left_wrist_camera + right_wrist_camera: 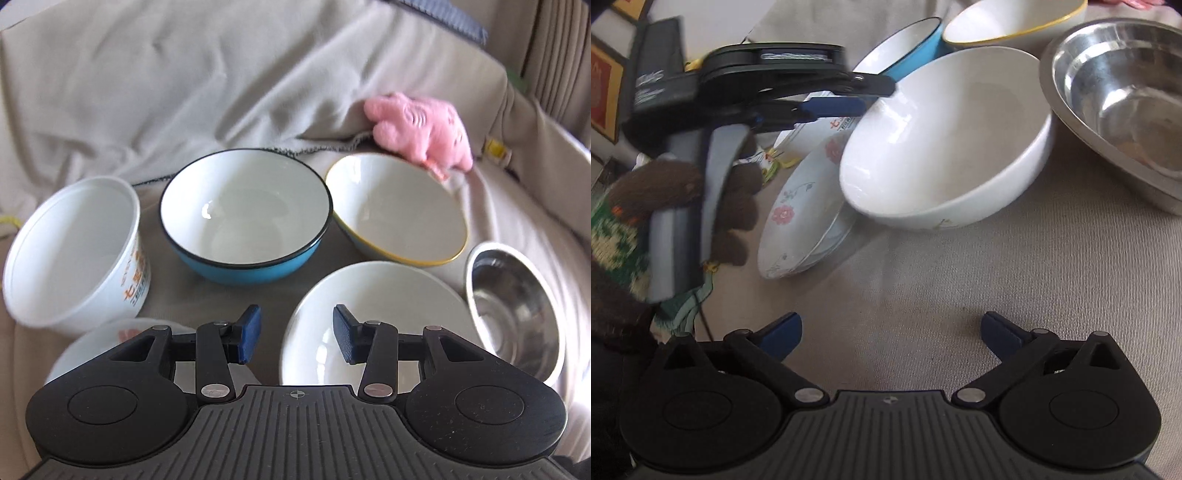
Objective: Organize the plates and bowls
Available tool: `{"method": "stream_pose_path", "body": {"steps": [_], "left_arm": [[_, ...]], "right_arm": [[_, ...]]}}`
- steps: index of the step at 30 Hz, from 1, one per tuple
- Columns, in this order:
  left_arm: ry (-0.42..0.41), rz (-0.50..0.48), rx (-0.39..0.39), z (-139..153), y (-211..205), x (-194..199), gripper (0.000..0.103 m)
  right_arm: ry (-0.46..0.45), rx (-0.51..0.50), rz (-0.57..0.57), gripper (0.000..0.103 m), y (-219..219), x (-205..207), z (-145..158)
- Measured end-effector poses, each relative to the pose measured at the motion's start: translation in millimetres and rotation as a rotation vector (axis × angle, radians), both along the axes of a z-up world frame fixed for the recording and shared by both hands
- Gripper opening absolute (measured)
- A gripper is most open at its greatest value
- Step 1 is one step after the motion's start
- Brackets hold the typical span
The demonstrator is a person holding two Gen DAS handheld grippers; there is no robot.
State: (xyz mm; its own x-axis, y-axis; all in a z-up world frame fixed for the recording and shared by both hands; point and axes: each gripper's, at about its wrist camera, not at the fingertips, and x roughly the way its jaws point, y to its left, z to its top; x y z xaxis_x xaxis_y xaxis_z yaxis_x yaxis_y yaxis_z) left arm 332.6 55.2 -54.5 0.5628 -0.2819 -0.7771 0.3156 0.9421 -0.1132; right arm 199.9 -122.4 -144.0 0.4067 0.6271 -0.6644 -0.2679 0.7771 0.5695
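Observation:
Several bowls sit on a beige cloth. In the left wrist view: a blue bowl (245, 216) at centre, a yellow-rimmed bowl (397, 208) to its right, a steel bowl (515, 314), a white bowl (369, 321), a printed paper tub (74, 251) tilted at left, and a flowered plate (110, 338). My left gripper (297, 334) is open, its right finger over the white bowl's near-left rim. In the right wrist view my left gripper (849, 96) hovers by the white bowl (945, 140), beside the flowered plate (801, 210) and steel bowl (1119, 99). My right gripper (890, 332) is open and empty over bare cloth.
A pink plush toy (421, 127) lies behind the yellow-rimmed bowl. The cloth (184, 92) rises in folds behind the bowls. Bare cloth (960, 277) lies in front of the white bowl. A gloved hand (683, 206) holds the left gripper's handle.

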Motion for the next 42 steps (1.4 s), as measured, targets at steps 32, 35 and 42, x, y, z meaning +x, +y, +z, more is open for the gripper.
{"method": "stream_pose_path", "body": {"steps": [32, 35, 42], "left_arm": [[0.144, -0.005, 0.127, -22, -30, -13, 0.046], [0.149, -0.012, 0.115, -19, -28, -19, 0.046], [0.144, 0.018, 0.035, -15, -13, -36, 0.044]], "right_arm": [[-0.133, -0.217, -0.243, 0.041, -33, 57, 29], [-0.150, -0.228, -0.252, 0.041, -32, 54, 29], [-0.224, -0.238, -0.248, 0.041, -35, 46, 43]]}}
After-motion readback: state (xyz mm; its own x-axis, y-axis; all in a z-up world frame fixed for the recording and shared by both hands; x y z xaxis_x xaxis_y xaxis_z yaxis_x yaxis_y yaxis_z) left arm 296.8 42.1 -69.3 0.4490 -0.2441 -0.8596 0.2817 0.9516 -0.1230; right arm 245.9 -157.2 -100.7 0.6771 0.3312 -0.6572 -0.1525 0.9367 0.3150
